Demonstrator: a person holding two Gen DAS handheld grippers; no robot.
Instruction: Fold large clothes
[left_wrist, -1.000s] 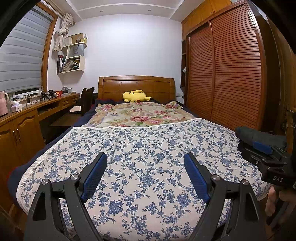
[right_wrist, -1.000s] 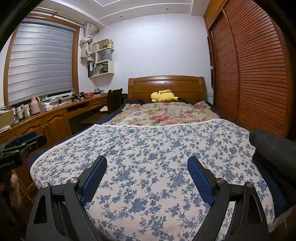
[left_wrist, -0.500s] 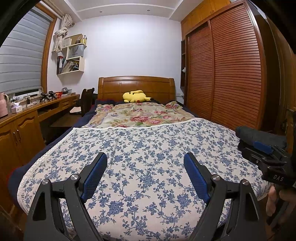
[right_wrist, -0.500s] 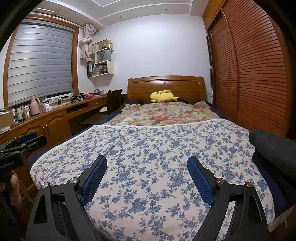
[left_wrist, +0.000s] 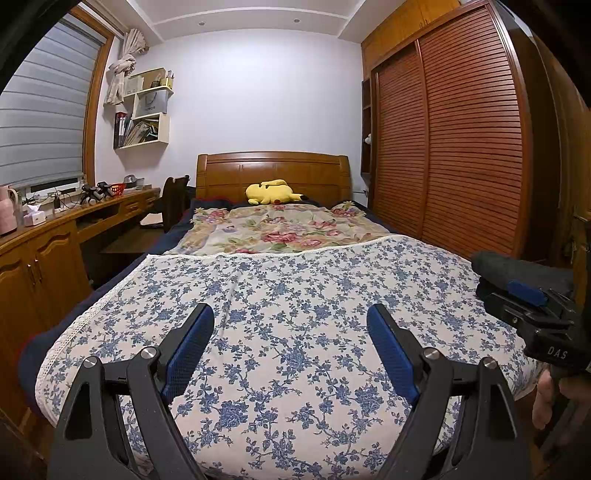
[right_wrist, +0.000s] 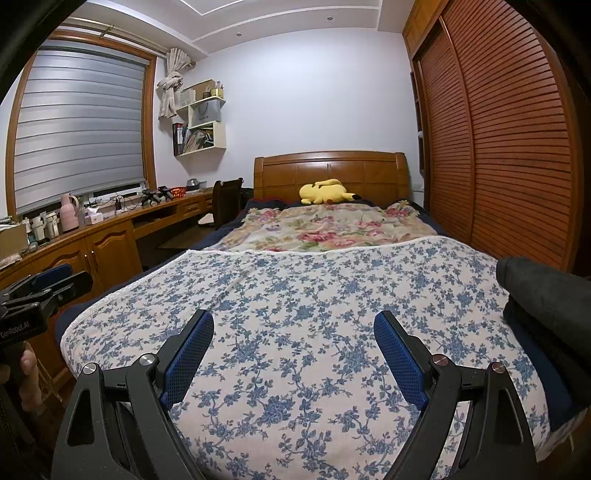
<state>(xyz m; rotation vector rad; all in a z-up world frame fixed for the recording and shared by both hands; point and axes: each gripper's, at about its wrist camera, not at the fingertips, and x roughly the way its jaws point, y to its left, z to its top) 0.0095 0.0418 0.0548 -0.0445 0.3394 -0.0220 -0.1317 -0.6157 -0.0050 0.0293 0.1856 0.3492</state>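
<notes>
Jaws apart, both empty | left gripper (left_wrist: 290, 341), right gripper (right_wrist: 293, 347) above bedspread (left_wrist: 295, 295) near edge

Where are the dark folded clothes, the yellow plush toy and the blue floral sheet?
dark folded clothes (right_wrist: 543, 291), right wrist view, top fold.
yellow plush toy (left_wrist: 271, 192), left wrist view, body.
blue floral sheet (left_wrist: 295, 295), left wrist view, bare middle.

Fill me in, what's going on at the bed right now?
A person holds a hand-held gripper in each hand at the foot of the bed. The left hand-held gripper and the right hand-held gripper are both open and empty above the blue floral bedspread. A pile of dark clothes sits at the bed's right edge, untouched. No folding has started. A yellow plush toy lies by the headboard.
</notes>
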